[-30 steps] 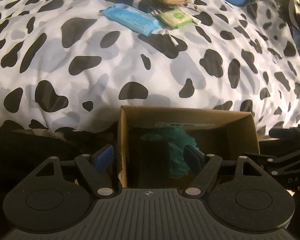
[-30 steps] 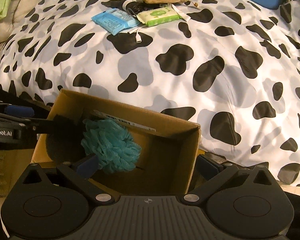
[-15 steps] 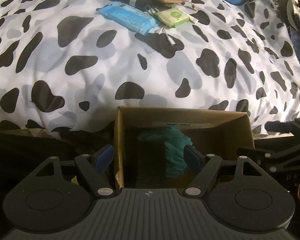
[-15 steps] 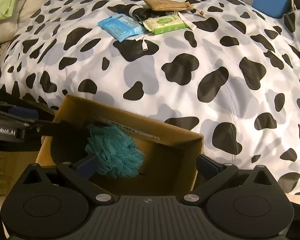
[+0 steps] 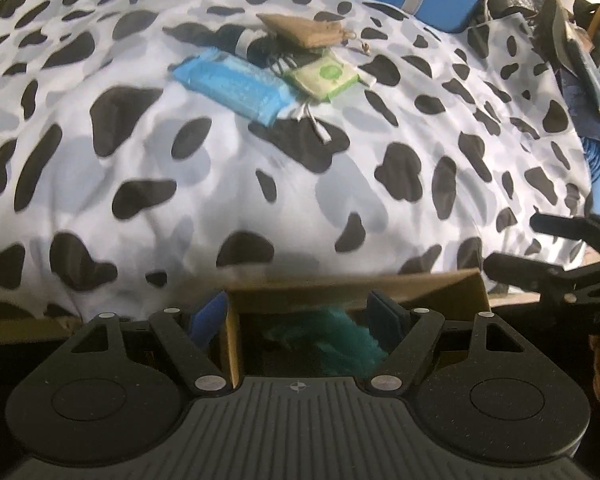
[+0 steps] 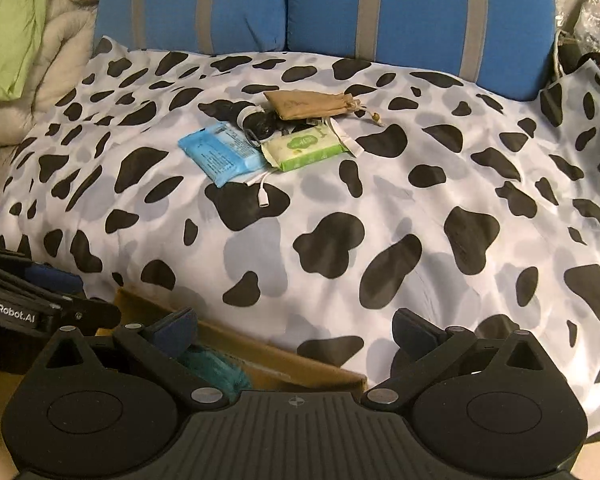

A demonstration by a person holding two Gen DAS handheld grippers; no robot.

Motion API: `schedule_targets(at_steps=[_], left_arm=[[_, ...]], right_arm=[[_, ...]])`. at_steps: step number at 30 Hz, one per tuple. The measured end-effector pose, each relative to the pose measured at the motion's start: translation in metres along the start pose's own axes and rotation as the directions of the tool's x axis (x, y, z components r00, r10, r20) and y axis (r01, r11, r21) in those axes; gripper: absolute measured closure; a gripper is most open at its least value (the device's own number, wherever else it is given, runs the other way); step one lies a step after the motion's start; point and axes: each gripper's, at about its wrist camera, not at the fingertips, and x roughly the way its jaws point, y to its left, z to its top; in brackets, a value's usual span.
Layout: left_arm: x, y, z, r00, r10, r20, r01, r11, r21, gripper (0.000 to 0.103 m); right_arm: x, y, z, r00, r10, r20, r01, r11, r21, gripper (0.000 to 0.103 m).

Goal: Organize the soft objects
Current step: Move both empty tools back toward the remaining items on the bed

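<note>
A teal mesh bath puff point(image 5: 332, 336) lies inside a brown cardboard box point(image 5: 440, 288) at the foot of the bed. My left gripper point(image 5: 298, 312) is open just above the box; its left finger is outside the box's left wall and its right finger is over the puff. My right gripper point(image 6: 294, 326) is also open and holds nothing. It hangs over the box's point(image 6: 268, 354) far corner, with the puff point(image 6: 212, 368) peeking out beside its left finger. Far up the bed lie a blue wipes pack point(image 6: 220, 152), a green wipes pack point(image 6: 304, 146) and a tan drawstring pouch point(image 6: 308, 104).
The cow-print duvet point(image 6: 380, 220) spreads out beyond the box. A black bundle point(image 6: 256, 122) and a white cable point(image 6: 264, 196) sit among the packs. Blue cushions point(image 6: 380, 8) with grey stripes stand at the back, green and beige bedding point(image 6: 16, 40) at the left, clutter point(image 5: 580, 60) at the right.
Both grippers have risen and tipped up toward the bed. The box and puff have dropped to the bottom of both views, and more of the duvet and cushions shows. Both sets of jaws kept their width.
</note>
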Motion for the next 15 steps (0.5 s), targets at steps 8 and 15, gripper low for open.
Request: schedule_targets(at_steps=[8,15], left_arm=[[0.005,0.001,0.026,0.999,0.016,0.034,-0.017,0.999,0.031,0.026],[0.013,0.006,0.046,0.999,0.036,0.035,-0.038,0.999,0.034,0.026]], right_arm=[[0.020,-0.005,0.010,1.000,-0.013,-0.017,0.013,1.000,0.011,0.000],[0.025,-0.005,0.024,0.999,-0.013,0.029,0.015,0.998,-0.059,0.000]])
